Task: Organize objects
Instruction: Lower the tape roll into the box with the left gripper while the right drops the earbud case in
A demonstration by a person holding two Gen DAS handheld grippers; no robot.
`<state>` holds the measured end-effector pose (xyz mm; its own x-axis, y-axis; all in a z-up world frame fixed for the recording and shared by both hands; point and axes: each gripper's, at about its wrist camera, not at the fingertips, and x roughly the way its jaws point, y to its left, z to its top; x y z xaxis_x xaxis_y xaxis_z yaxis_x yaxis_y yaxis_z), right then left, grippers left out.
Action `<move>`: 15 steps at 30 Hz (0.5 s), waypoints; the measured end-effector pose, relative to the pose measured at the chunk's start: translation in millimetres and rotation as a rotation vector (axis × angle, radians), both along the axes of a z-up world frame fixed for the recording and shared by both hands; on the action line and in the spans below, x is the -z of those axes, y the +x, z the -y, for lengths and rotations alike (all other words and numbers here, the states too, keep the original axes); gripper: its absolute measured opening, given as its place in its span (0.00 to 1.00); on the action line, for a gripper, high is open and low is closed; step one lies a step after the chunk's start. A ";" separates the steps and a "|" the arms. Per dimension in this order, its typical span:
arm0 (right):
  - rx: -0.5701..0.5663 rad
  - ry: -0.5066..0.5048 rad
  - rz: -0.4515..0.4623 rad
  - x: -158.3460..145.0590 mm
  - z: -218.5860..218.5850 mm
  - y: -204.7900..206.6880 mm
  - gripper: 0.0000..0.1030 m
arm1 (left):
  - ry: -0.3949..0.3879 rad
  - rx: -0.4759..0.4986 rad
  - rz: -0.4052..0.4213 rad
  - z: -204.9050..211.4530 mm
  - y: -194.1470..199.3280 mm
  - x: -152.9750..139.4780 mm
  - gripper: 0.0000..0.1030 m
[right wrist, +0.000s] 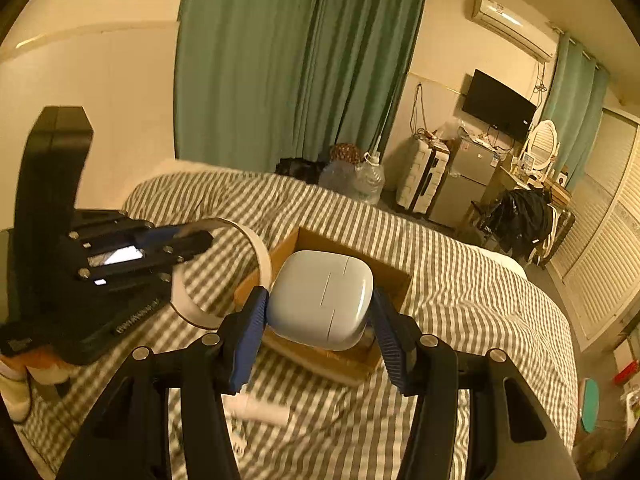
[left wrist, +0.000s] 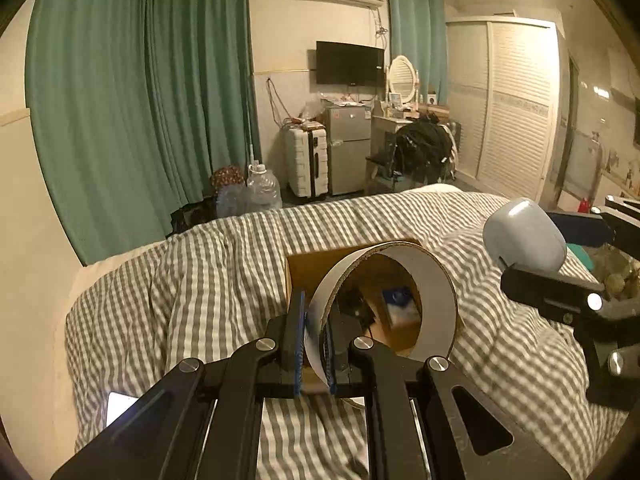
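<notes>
My left gripper (left wrist: 313,344) is shut on the wall of a wide cardboard tape ring (left wrist: 432,280), holding it above an open cardboard box (left wrist: 316,264) on the striped bed. Through the ring I see small items inside the box. My right gripper (right wrist: 320,320) is shut on a pale blue rounded case (right wrist: 324,296), held over the same box (right wrist: 396,276). In the left wrist view the case (left wrist: 524,236) shows at the right. In the right wrist view the left gripper (right wrist: 188,236) and the ring (right wrist: 262,256) are to the left.
A grey and white checked quilt (left wrist: 200,280) covers the bed. A white paper roll (right wrist: 260,410) lies on the quilt below my right gripper. A white phone-like object (left wrist: 120,406) lies at the bed's left. Curtains, suitcase, fridge and wardrobe stand beyond the bed.
</notes>
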<state>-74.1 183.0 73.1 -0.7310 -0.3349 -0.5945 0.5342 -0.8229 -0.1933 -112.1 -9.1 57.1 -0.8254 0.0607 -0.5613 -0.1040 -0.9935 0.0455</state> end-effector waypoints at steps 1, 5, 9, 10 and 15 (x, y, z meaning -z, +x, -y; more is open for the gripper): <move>0.000 -0.006 0.001 -1.4 2.8 -8.5 0.51 | 0.000 -0.002 0.001 -0.1 -8.4 0.6 0.08; 0.000 -0.019 0.009 -0.3 13.1 -42.3 0.51 | -0.004 0.004 0.011 -4.0 -39.2 8.2 0.08; 0.013 -0.044 0.029 8.2 15.4 -77.7 0.51 | -0.018 0.009 0.046 -10.2 -76.9 26.0 0.08; 0.020 -0.048 0.039 13.3 15.8 -89.7 0.51 | -0.027 0.011 0.055 -12.7 -87.2 32.4 0.08; 0.046 -0.043 0.097 45.5 15.8 -138.7 0.51 | -0.037 0.029 0.115 -20.6 -122.8 67.4 0.08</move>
